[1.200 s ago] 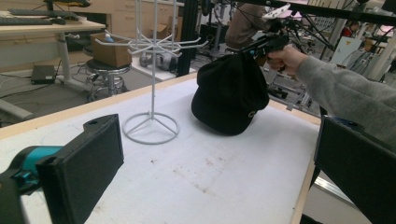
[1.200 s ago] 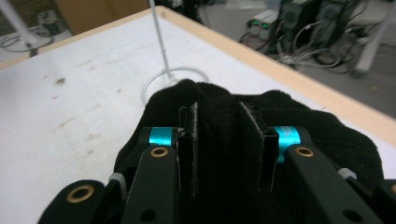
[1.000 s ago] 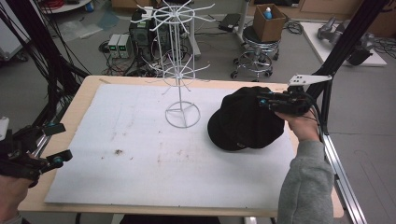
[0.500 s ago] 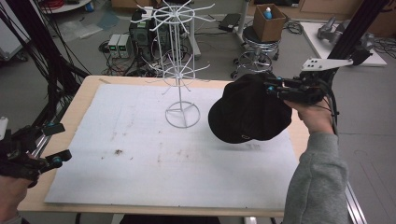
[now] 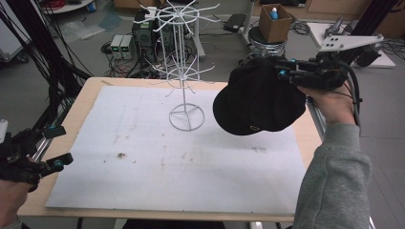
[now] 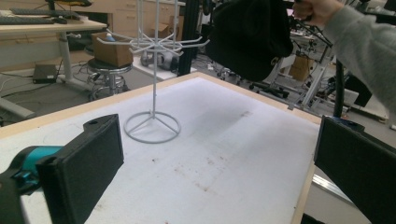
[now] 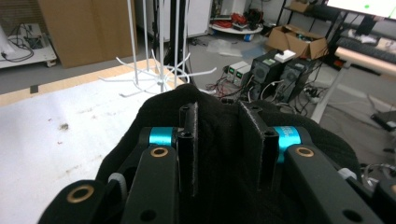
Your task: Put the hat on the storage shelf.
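My right tongs pinch a fold of the black cap, which hangs in the air over the far right part of the table, off the surface and just right of the white wire rack. I judge the step in hand to be carrying the cap to the rack, to hang it on one of the hooks. The next move calls for swinging the cap left and lining an edge or opening of it up with a hook tip, without knocking the light rack over; the cap droops, so its loose side may snag the lower ring of hooks. My left tongs wait at the near left edge, spread wide with nothing between them. The table is pale wood, covered by a white sheet with a few brown specks and smudges. Beyond it the room is a workshop: computers, cables, a stool, cardboard boxes.
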